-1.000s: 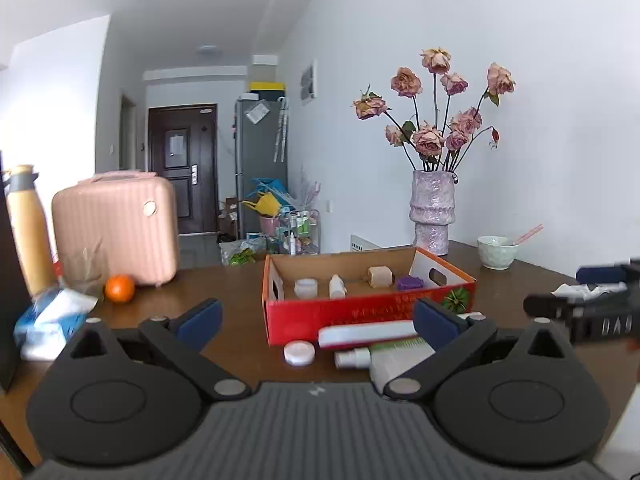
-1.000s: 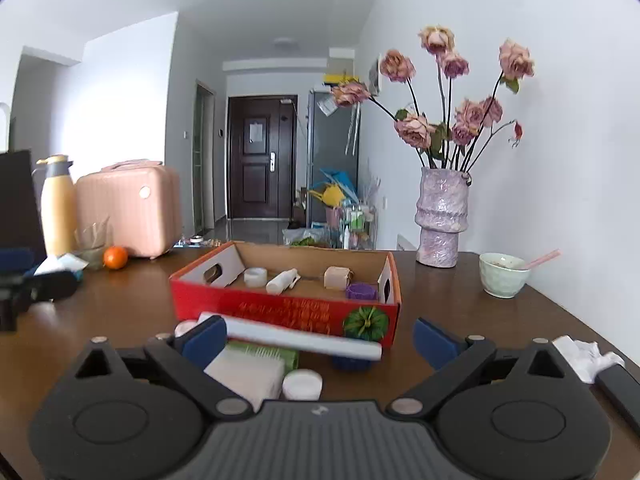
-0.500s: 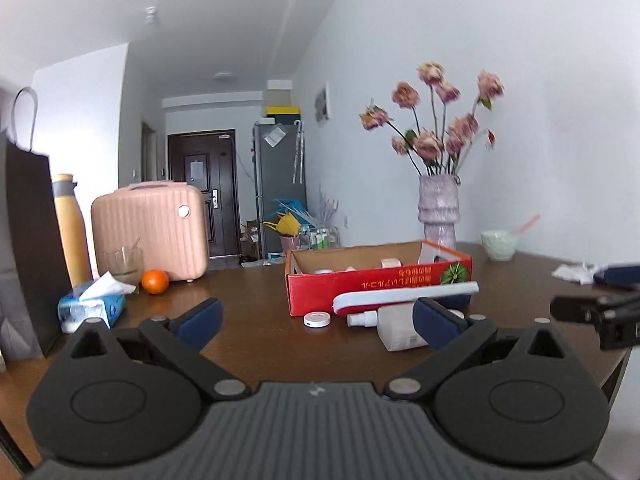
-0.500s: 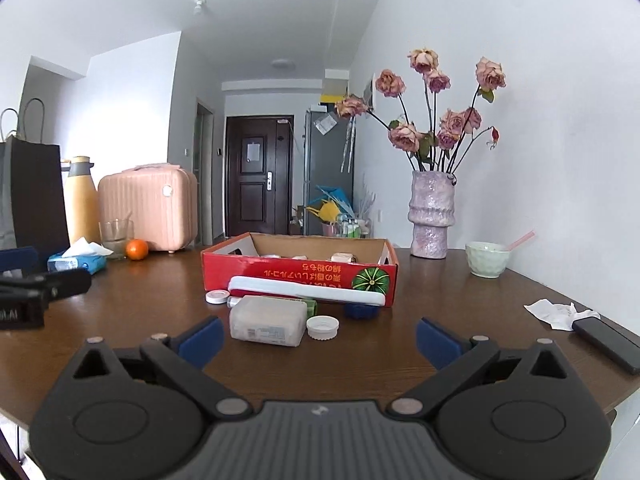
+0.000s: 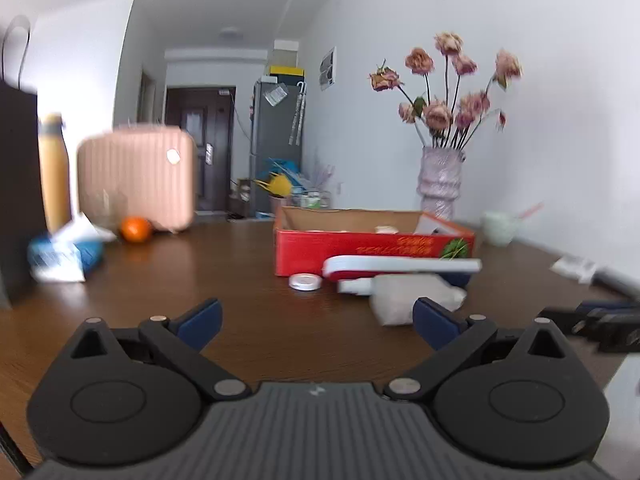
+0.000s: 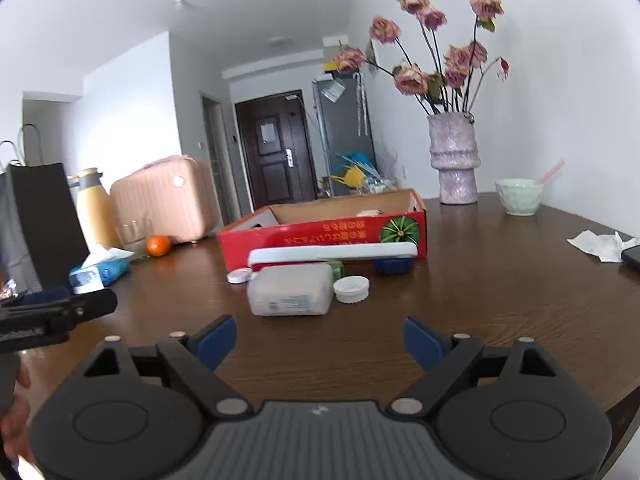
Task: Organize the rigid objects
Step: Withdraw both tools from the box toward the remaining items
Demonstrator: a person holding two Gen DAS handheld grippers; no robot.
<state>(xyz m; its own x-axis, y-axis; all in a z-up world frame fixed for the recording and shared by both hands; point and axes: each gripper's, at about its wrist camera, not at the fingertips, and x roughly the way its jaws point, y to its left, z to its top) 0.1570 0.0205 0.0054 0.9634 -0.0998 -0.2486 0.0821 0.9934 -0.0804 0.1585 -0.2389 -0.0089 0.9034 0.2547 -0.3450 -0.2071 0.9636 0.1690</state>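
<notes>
A red cardboard box (image 6: 322, 236) (image 5: 372, 246) stands mid-table with small items inside. In front of it lie a long white case (image 6: 332, 252) (image 5: 400, 266), a translucent plastic box (image 6: 290, 290) (image 5: 404, 292), a white ribbed lid (image 6: 351, 289), a small round white tin (image 6: 239, 275) (image 5: 305, 281) and a blue cap (image 6: 392, 265). My right gripper (image 6: 319, 338) hangs low before the plastic box, its jaws closing with nothing between them. My left gripper (image 5: 316, 316) is open and empty over bare wood, also seen at the right wrist view's left edge (image 6: 56, 312).
On the brown table (image 6: 500, 300) stand a vase of dried roses (image 6: 454, 160), a green bowl (image 6: 518, 196), a crumpled tissue (image 6: 600, 244) and a phone (image 6: 632, 256). At the left are an orange (image 6: 159, 245), a pink case (image 6: 168, 198), a yellow flask (image 6: 92, 204), a tissue pack (image 6: 100, 272) and a black bag (image 6: 44, 220).
Both grippers have sunk toward the table, so the box and loose items now sit at eye level. The right view has rolled. The right jaws have narrowed slightly.
</notes>
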